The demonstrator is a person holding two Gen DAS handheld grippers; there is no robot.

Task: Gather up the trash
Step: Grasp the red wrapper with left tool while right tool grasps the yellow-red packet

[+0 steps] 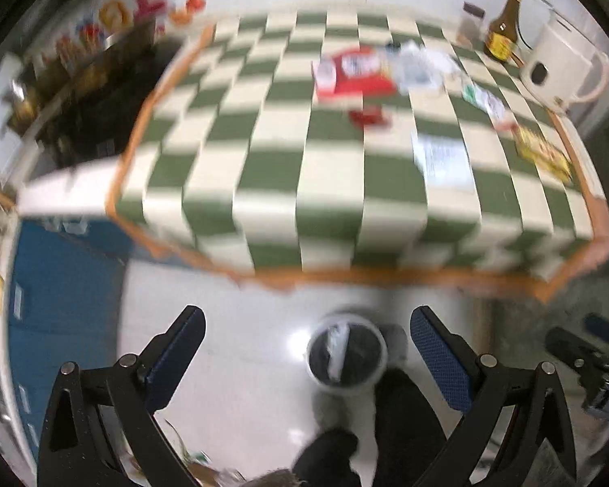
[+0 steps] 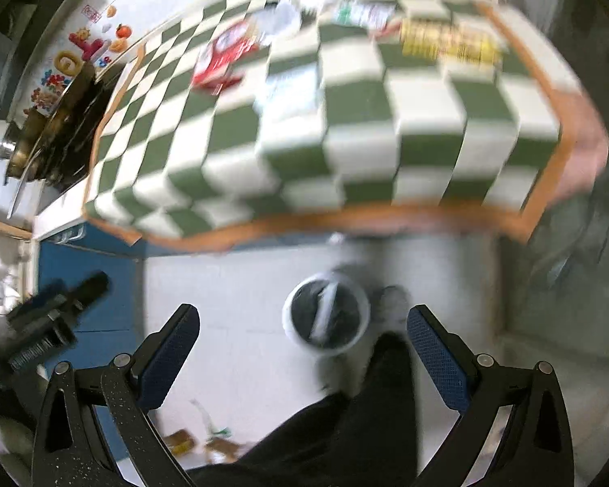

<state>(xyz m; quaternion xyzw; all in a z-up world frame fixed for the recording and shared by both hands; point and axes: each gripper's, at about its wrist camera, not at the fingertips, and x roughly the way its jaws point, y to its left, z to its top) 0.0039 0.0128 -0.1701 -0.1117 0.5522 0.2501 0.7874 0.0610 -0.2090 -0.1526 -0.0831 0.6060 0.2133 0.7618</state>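
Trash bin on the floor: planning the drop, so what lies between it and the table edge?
Only bare white floor between bin and tablecloth edge, left wrist view.

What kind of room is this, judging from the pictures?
Probably a home kitchen: a sauce bottle and white kettle stand on the checkered table, with a trash bin on the floor.

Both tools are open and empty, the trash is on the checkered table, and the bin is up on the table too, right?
Not quite: the bin stands on the floor in front of the table, as the left wrist view shows. The rest holds: both tools are open and empty.
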